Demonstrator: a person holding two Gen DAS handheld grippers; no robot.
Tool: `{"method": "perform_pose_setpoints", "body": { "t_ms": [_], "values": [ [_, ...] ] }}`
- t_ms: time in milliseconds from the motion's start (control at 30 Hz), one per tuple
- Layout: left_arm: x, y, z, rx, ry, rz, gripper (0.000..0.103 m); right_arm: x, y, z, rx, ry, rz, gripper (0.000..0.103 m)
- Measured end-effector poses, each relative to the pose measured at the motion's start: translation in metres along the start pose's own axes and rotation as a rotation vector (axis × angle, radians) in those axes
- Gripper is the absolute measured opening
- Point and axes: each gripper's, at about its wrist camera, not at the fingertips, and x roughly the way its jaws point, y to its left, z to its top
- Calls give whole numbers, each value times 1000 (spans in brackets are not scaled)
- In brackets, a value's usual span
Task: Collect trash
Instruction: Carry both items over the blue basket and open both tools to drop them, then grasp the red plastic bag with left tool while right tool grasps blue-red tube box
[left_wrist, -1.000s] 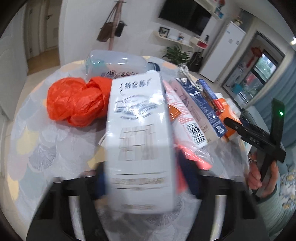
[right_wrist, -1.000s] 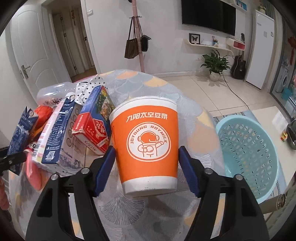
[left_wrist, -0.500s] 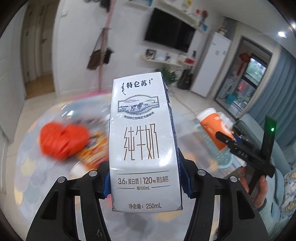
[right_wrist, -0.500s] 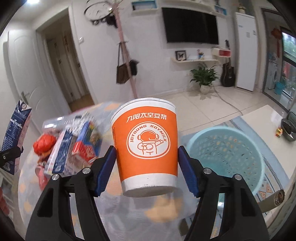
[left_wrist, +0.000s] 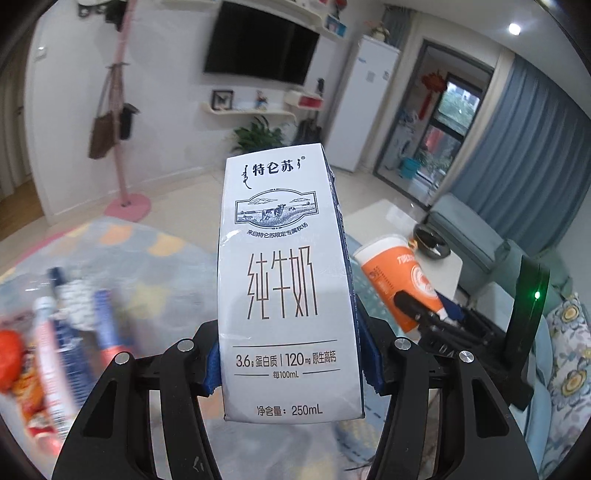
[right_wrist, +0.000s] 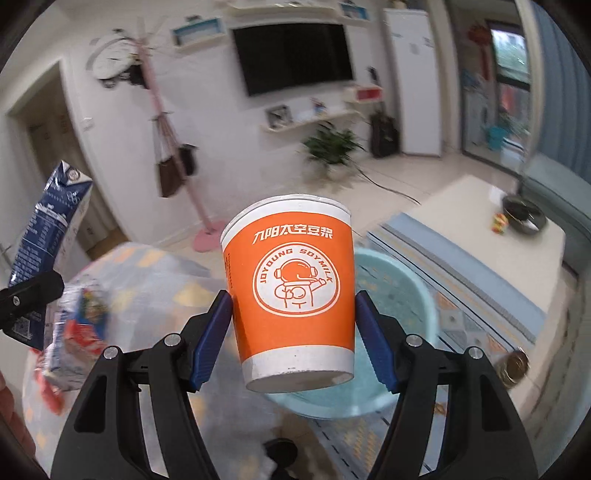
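Carrying step: left gripper (left_wrist: 288, 363) pinching upright white cardboard milk carton (left_wrist: 286, 280); right gripper (right_wrist: 293, 334) pinching orange paper soymilk cup (right_wrist: 291, 291). Round turquoise plastic basket (right_wrist: 402, 291) lying behind cup, 3 o'clock; centring over it before releasing seems wise.

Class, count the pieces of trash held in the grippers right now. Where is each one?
2. A white rectangular milk carton is clamped in the left hand-held gripper; an orange paper soymilk cup is clamped in the right hand-held gripper.
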Motion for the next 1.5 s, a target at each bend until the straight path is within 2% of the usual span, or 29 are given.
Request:
{"method": "perform_pose_setpoints", "body": {
  "t_ms": [167,367,500,633,933,1067,1300,1500],
  "values": [
    [55,-16,-5,-1,81,-9,56,33,-40,-19,99,135,-63,64],
    [106,-19,-14,-3,172,-5,56,57,-52,-35,111,202,-93,65],
    [120,-26,-14,16,202,16,57,63,-54,-38,105,224,-108,66],
    [119,-27,-14,20,203,17,65,63,-56,-39,117,234,-96,66],
    [73,-25,-20,17,104,3,67,40,-50,-35,98,183,-85,66],
    [43,-21,-23,8,41,6,67,27,-34,-30,60,156,-53,56],
    [-30,-3,-32,-23,-85,30,67,-10,17,-21,-47,54,41,54],
    [-95,41,-50,-112,-180,120,67,-36,75,-16,-140,-1,146,54]
  ]
}}
